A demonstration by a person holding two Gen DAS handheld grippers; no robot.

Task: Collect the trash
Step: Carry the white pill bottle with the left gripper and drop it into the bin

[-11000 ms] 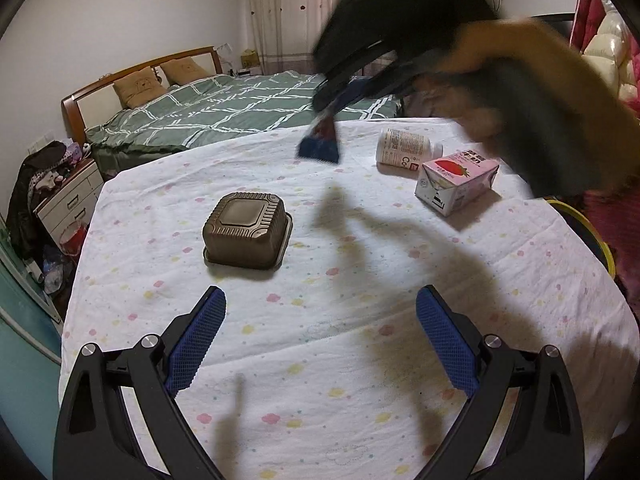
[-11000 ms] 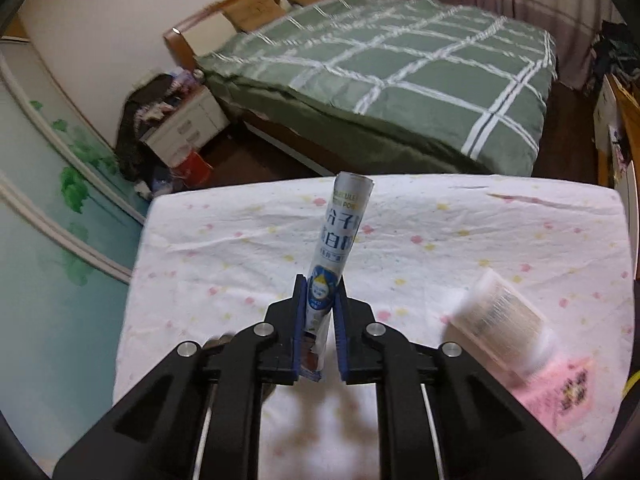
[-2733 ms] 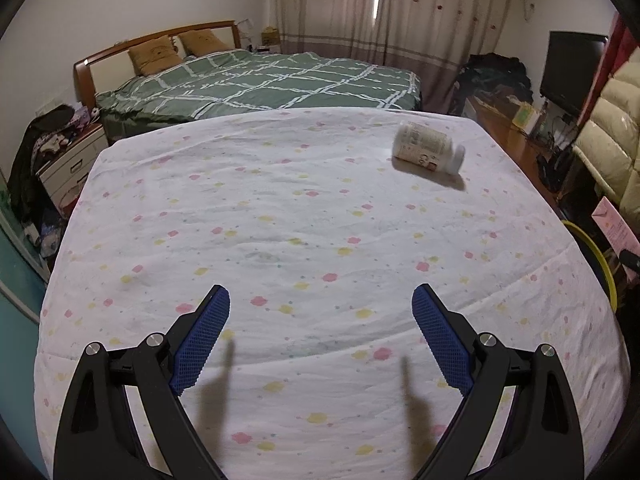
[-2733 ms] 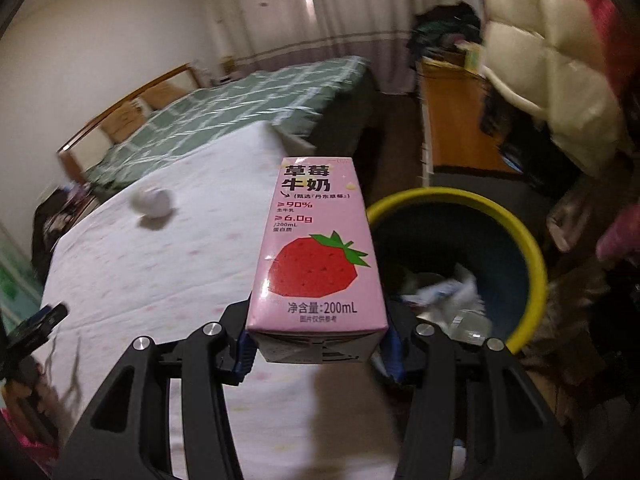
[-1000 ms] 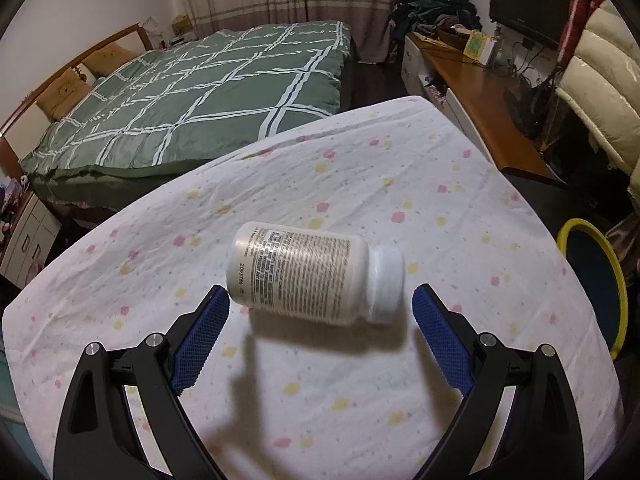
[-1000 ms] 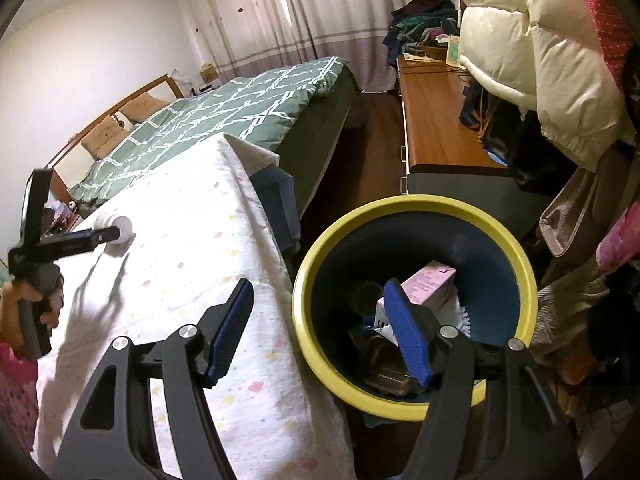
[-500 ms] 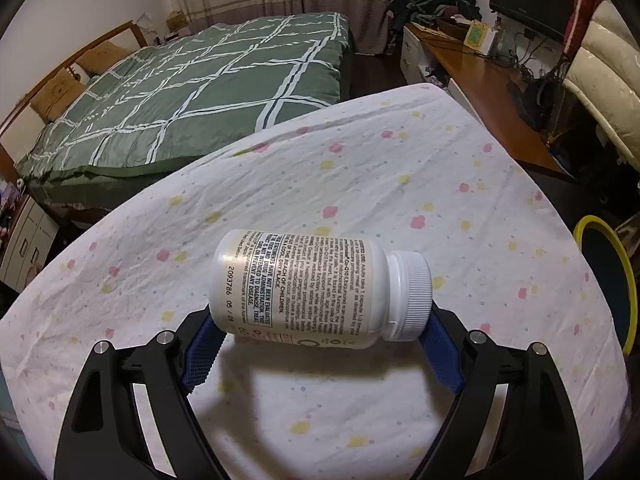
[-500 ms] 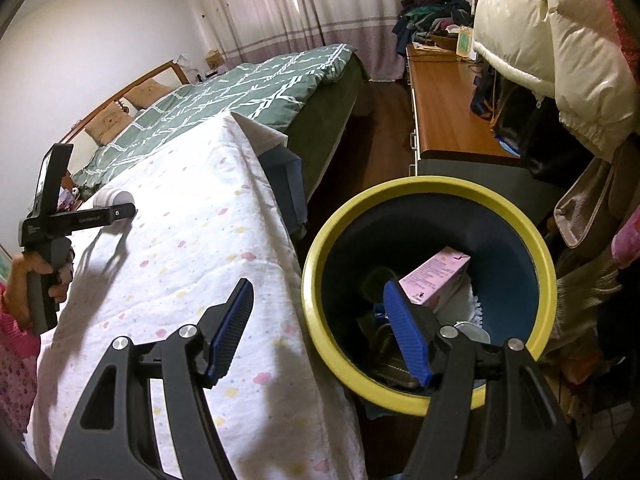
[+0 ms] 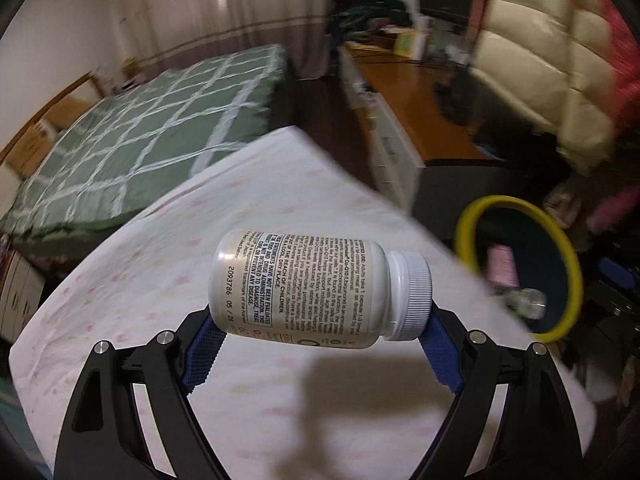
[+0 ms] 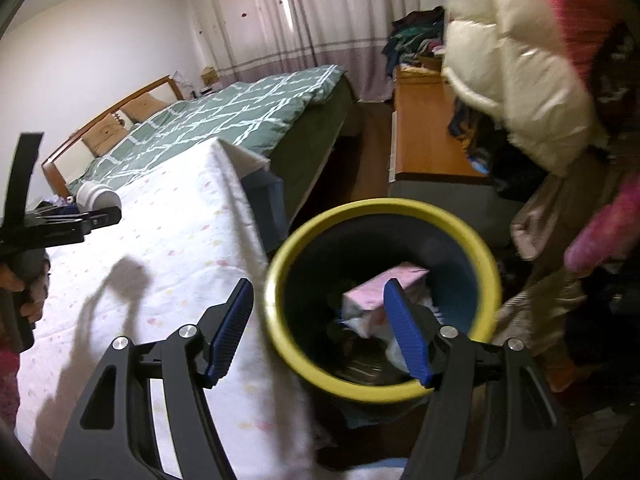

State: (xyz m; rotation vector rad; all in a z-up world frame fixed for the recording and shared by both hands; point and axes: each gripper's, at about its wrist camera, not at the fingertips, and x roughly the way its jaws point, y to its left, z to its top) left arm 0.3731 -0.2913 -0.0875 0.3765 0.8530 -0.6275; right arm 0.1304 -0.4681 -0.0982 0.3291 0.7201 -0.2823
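The left gripper (image 9: 320, 330) pinches the white bottle (image 9: 320, 290) end to end, its long axis crosswise between the jaws, lifted off the table (image 9: 160, 240). The yellow-rimmed bin (image 9: 568, 256) lies to its right, probably lower. The right gripper (image 10: 320, 328) hangs spread and empty at the bin's rim.

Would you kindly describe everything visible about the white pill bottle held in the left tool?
The white pill bottle looks like opaque plastic, with a ribbed white screw cap still on and a label of small black print, including a boxed notice and the number 2093786. It lies on its side, cap pointing right, clamped end to end between the blue pads of the left tool, lifted clear above the spotted tablecloth, where its shadow falls.
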